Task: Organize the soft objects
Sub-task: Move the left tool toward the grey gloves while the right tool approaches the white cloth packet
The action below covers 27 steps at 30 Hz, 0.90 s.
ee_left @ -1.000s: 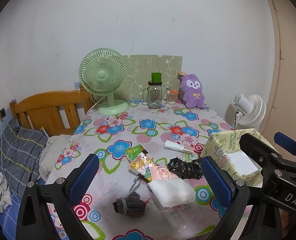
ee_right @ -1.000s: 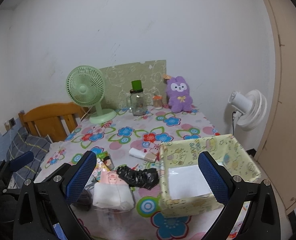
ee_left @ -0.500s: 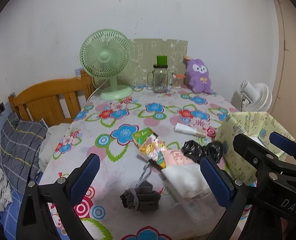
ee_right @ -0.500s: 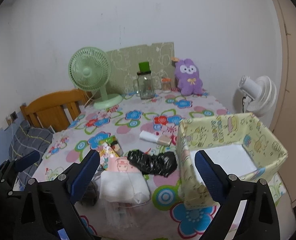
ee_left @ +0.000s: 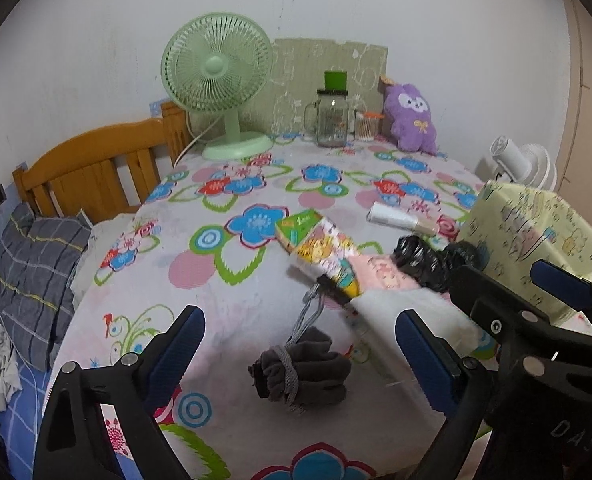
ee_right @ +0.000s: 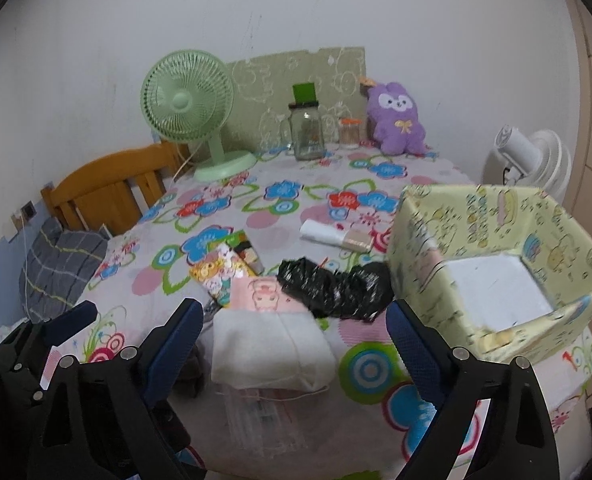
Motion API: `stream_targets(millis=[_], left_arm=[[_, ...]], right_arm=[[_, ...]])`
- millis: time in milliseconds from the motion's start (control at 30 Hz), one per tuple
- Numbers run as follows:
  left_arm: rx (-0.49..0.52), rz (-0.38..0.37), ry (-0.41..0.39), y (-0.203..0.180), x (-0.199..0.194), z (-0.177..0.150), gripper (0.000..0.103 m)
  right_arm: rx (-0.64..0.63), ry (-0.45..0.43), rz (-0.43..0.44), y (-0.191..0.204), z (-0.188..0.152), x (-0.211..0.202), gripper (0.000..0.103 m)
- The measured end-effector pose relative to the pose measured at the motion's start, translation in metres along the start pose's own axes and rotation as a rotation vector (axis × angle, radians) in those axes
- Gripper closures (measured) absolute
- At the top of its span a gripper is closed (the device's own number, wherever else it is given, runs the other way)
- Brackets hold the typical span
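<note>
A dark grey bundled cloth (ee_left: 302, 372) tied with a cord lies on the flowered tablecloth between my open left gripper's (ee_left: 300, 344) fingers. A white folded cloth pack (ee_right: 270, 346) with a pink label lies between my open right gripper's (ee_right: 290, 332) fingers. A crumpled black bag (ee_right: 334, 290) lies beside it, also in the left wrist view (ee_left: 432, 258). Colourful packets (ee_left: 322, 246) lie beyond. A yellow patterned box (ee_right: 492, 264) stands open at the right. A purple plush toy (ee_right: 396, 120) sits at the back.
A green fan (ee_left: 218, 80), a glass jar (ee_left: 332, 118) with a green lid and a small jar (ee_right: 350, 132) stand at the table's back. A white tube (ee_right: 334, 234) lies mid-table. A wooden chair (ee_left: 92, 168) and bedding (ee_left: 32, 264) are at the left, a white fan (ee_right: 530, 160) at the right.
Both grippers have moved forward and down toward the table's near items. The grey bundle and white pack now sit closer, between the fingers. Both stay open.
</note>
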<state>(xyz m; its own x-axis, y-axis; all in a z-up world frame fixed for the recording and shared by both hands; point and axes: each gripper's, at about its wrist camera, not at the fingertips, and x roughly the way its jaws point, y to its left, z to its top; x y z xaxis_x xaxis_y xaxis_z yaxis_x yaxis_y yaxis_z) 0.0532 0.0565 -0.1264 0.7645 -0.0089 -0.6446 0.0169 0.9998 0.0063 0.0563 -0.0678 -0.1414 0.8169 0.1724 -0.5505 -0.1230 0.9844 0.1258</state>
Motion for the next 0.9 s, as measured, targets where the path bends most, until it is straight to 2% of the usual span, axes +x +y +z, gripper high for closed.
stream_targets(millis=[367,567,733,800,900], left_arm=[[-0.019,0.034,0.076,0.005,0.027,-0.011,0.009],[-0.029,0.029,0.115,0.006,0.04,-0.014,0.017],[-0.033,-0.008,0.141,0.004,0.047,-0.017,0.025],[-0.029,-0.018,0.148,0.002,0.049,-0.017,0.032],[-0.033,-0.043,0.164,-0.001,0.053,-0.019,0.038]], right_arm=[[0.004,0.094,0.028,0.003,-0.01,0.034,0.011],[0.002,0.147,0.049,0.004,-0.014,0.054,0.011],[0.014,0.185,0.062,0.002,-0.016,0.067,0.01],[0.02,0.2,0.068,0.002,-0.018,0.072,0.01],[0.023,0.216,0.076,0.003,-0.019,0.075,0.012]])
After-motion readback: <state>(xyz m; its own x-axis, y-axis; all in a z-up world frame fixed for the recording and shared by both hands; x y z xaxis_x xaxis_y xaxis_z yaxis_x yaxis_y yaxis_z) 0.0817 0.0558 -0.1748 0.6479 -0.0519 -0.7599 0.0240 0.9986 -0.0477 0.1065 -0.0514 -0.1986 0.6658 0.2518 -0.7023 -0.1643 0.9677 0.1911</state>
